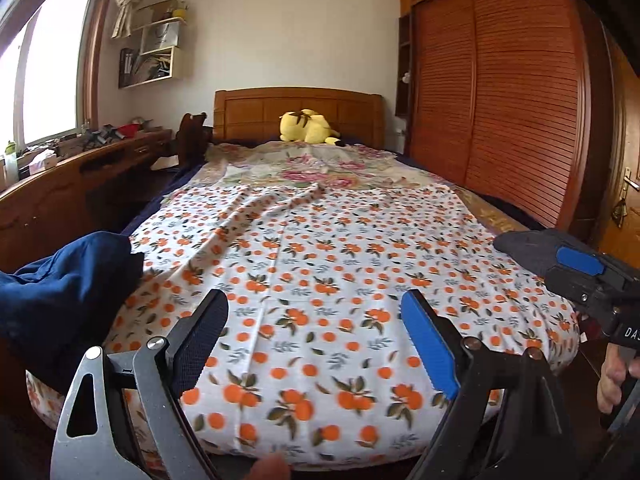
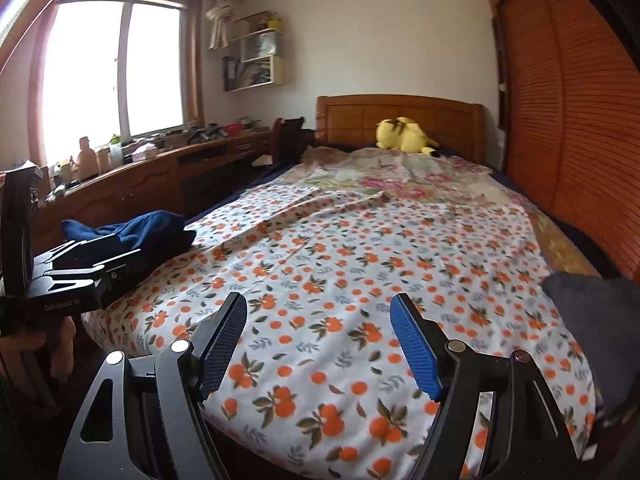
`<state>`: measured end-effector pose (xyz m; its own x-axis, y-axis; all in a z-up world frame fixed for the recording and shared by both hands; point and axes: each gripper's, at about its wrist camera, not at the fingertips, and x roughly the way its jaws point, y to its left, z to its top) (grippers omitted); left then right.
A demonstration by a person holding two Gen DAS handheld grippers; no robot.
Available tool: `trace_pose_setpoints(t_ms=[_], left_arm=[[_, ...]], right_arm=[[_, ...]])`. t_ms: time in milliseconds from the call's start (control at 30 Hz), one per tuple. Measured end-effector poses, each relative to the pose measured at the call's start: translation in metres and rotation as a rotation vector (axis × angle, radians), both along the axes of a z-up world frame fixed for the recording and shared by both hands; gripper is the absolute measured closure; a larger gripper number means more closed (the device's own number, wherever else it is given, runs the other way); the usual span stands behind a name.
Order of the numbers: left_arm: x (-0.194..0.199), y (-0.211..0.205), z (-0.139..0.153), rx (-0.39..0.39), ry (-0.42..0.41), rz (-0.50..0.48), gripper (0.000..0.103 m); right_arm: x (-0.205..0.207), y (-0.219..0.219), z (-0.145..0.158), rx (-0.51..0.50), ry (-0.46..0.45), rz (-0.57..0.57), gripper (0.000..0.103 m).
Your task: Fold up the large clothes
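Note:
A crumpled navy blue garment [image 1: 60,284] lies on the bed's near left corner; it also shows in the right wrist view [image 2: 140,232]. A dark grey garment [image 2: 592,320] lies at the bed's near right edge, also seen in the left wrist view [image 1: 520,246]. My left gripper [image 1: 316,304] is open and empty above the foot of the bed, right of the blue garment. My right gripper [image 2: 320,306] is open and empty above the foot of the bed, left of the grey garment. Each gripper shows in the other's view: the right one [image 1: 580,276], the left one [image 2: 76,276].
The bed carries an orange-print sheet [image 1: 340,248] and a floral sheet [image 1: 320,168] further back. A yellow plush toy [image 1: 308,126] lies by the wooden headboard [image 1: 296,108]. A cluttered wooden desk [image 2: 160,168] runs along the left. A louvred wardrobe [image 1: 500,92] stands on the right.

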<state>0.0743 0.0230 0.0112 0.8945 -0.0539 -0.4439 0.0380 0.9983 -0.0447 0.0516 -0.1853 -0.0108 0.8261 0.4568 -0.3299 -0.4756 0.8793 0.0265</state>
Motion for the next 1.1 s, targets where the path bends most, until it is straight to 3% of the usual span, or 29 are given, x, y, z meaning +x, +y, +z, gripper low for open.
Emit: trace_pose_setpoints(t_ms=[300,767,1100], left_arm=[[-0.016,-0.035,0.004,0.016,0.009,-0.033,0.014],[-0.019,-0.038,0.003,0.008,0.009,-0.035,0.014],[-0.02,-0.041,-0.001,0.012,0.021,-0.042,0.014]], right_arm=[[-0.015,-0.008,-0.006,0.032,-0.001,-0.075,0.027],[-0.011,-0.013,-0.031,0.065,0.016,-0.089,0.027],[-0.008,-0.022,-0.03,0.067,0.032,-0.086,0.027]])
